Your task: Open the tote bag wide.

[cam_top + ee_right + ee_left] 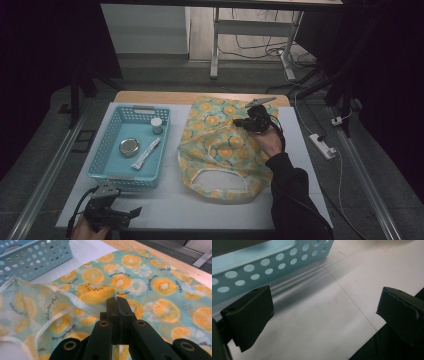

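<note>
A drawstring bag (225,145) of pale green cloth printed with orange slices lies flat on the white table top, its white-trimmed mouth toward the near edge. My right gripper (241,122) hovers over the bag's far part, held by a hand in a dark sleeve. In the right gripper view its jaws (116,301) stand pressed together just above the cloth (155,285), with nothing seen between them. My left gripper (136,213) rests at the near left corner of the table, in front of the blue basket (125,182). Its jaws (324,315) are wide apart over bare table.
The perforated blue basket (274,262) holds a small white bottle (156,125), a round metal tin (129,147) and a white tube (146,153). A wooden strip (160,97) edges the table's far side. A power strip (322,146) and cables lie on the floor at right.
</note>
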`<act>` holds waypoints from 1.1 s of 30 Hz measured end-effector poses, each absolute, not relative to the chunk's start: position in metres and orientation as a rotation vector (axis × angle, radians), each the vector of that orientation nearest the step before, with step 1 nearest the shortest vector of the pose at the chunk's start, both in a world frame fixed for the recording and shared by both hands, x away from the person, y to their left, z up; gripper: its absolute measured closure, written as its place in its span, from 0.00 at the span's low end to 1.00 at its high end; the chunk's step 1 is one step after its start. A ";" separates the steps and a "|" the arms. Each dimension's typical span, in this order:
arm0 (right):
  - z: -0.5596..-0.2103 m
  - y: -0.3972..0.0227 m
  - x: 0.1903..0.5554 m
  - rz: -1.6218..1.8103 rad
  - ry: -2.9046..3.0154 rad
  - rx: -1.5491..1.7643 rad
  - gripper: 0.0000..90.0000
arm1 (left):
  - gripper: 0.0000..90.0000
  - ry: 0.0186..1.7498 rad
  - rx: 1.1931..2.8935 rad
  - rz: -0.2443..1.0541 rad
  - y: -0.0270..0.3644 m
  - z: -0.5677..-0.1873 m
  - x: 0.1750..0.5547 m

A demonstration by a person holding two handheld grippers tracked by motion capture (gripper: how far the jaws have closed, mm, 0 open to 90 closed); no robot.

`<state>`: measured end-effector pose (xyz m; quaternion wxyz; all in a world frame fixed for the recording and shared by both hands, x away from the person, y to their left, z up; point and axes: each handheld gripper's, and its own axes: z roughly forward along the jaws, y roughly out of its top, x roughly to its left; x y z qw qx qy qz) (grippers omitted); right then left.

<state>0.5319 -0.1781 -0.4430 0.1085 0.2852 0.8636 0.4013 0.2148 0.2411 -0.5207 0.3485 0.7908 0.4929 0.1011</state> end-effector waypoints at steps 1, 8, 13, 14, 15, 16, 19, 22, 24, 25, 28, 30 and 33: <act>-0.443 -0.178 0.534 1.179 2.534 0.844 0.99 | 0.01 1.278 2.050 0.262 0.241 -0.521 0.215; -0.443 -0.175 0.550 1.141 2.504 0.856 0.99 | 0.01 1.279 2.050 0.262 0.241 -0.521 0.215; -0.456 -0.171 0.559 1.082 2.513 0.864 0.99 | 0.01 1.278 2.053 0.261 0.241 -0.521 0.215; -0.460 -0.170 0.561 1.075 2.514 0.872 0.99 | 0.01 1.278 2.053 0.261 0.241 -0.521 0.215; -0.463 -0.170 0.563 1.070 2.519 0.879 0.99 | 0.01 1.278 2.052 0.262 0.241 -0.521 0.215; -0.468 -0.170 0.564 1.063 2.523 0.886 0.99 | 0.01 1.278 2.052 0.261 0.241 -0.521 0.215; -0.481 -0.169 0.568 1.028 2.541 0.897 0.99 | 0.01 1.279 2.052 0.260 0.241 -0.521 0.215; -0.492 -0.170 0.571 1.002 2.560 0.924 0.99 | 0.02 1.280 2.050 0.260 0.241 -0.521 0.215; -0.499 -0.170 0.571 0.989 2.571 0.936 0.99 | 0.02 1.280 2.049 0.259 0.241 -0.521 0.215; -0.502 -0.170 0.572 0.984 2.576 0.942 0.99 | 0.01 1.281 2.048 0.259 0.241 -0.521 0.215; -0.510 -0.172 0.571 0.974 2.586 0.966 0.98 | 0.01 1.281 2.049 0.260 0.241 -0.521 0.215; -0.512 -0.173 0.571 0.979 2.589 0.977 0.96 | 0.02 1.281 2.050 0.260 0.241 -0.521 0.215; -0.509 -0.176 0.569 1.014 2.576 0.994 0.86 | 0.02 1.282 2.049 0.259 0.241 -0.521 0.215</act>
